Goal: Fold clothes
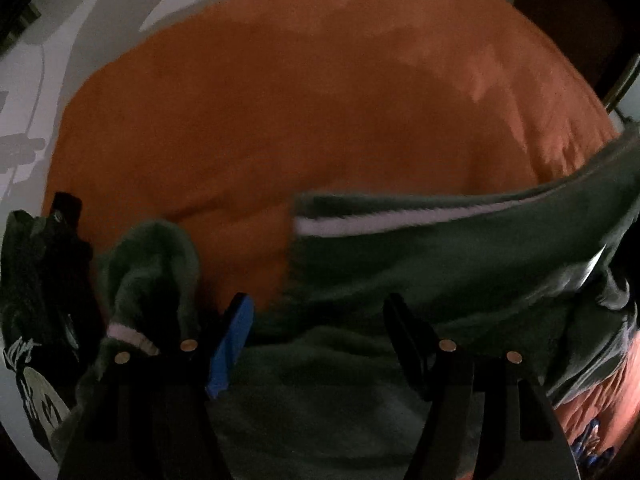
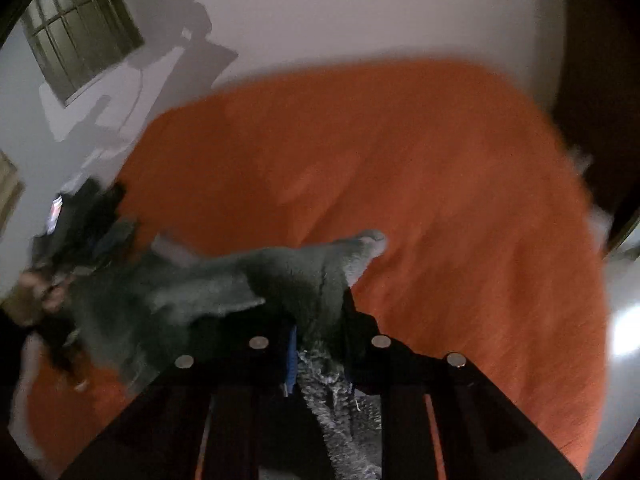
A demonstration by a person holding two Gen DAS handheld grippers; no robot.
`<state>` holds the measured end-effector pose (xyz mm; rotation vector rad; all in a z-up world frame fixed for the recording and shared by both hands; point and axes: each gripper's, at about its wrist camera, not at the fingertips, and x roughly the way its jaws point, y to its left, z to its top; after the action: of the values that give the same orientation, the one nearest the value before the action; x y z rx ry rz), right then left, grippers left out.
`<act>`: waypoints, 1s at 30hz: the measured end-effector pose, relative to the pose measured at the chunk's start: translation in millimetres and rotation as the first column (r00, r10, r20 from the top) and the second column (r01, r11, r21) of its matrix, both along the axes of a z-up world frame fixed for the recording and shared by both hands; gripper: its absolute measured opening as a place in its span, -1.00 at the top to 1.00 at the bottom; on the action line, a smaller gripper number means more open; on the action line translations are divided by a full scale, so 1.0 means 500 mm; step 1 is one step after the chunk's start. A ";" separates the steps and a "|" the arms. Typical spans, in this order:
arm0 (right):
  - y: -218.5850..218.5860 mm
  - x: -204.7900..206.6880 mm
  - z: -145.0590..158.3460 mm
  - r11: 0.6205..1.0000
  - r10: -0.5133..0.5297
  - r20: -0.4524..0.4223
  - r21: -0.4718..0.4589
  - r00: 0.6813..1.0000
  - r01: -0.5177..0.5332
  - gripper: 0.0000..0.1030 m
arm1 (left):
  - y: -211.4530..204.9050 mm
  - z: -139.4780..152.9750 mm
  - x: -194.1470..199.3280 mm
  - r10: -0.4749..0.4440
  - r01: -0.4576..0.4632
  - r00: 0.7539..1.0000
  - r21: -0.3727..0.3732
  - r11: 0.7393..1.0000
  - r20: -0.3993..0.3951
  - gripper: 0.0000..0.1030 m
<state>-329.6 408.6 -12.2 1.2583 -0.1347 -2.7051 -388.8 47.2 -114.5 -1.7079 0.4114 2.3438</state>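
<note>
Item: green garment [image 1: 460, 248], white stripe, unfolded, hanging over the orange bed cover [image 1: 280, 100]. Right gripper [image 2: 320, 344]: fingers pinching a bunch of its fabric. Left gripper [image 1: 320, 320]: fingers spread, gripping nothing. Folding barely begun; every fold remains, apparently.

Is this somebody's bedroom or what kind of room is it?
Probably a bedroom at home. A big orange bedspread covers what looks like a bed, a plain white wall rises behind it, and there is a barred window in the corner. A green garment is being handled over the bed.
</note>
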 end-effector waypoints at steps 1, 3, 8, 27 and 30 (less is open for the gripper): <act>-0.002 0.003 0.019 0.999 -0.013 -0.048 0.037 0.999 0.015 0.69 | 0.006 0.005 0.002 -0.014 0.014 1.000 0.024 1.000 0.003 -0.34; 0.001 0.007 0.043 0.998 -0.009 -0.093 0.064 0.996 0.015 0.69 | 0.016 0.010 0.013 -0.049 0.048 0.999 0.053 0.997 0.010 -0.34; 0.003 0.033 0.076 0.999 0.034 -0.144 0.042 0.989 -0.028 0.70 | 0.047 -0.035 0.016 -0.151 0.151 0.988 0.011 0.988 0.041 -0.34; 0.032 0.080 0.137 0.998 0.067 -0.214 0.036 0.975 -0.060 0.70 | 0.141 0.046 0.067 -0.504 0.495 0.863 0.159 0.854 0.021 -0.43; 0.039 0.081 0.133 0.998 0.054 -0.208 0.018 0.977 -0.052 0.70 | 0.142 0.039 0.083 -0.540 0.536 0.842 0.086 0.840 0.019 -0.43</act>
<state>-289.0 428.3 54.2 0.9584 -0.0583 -2.7732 -347.3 118.0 -95.0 -1.3710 0.6829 1.8815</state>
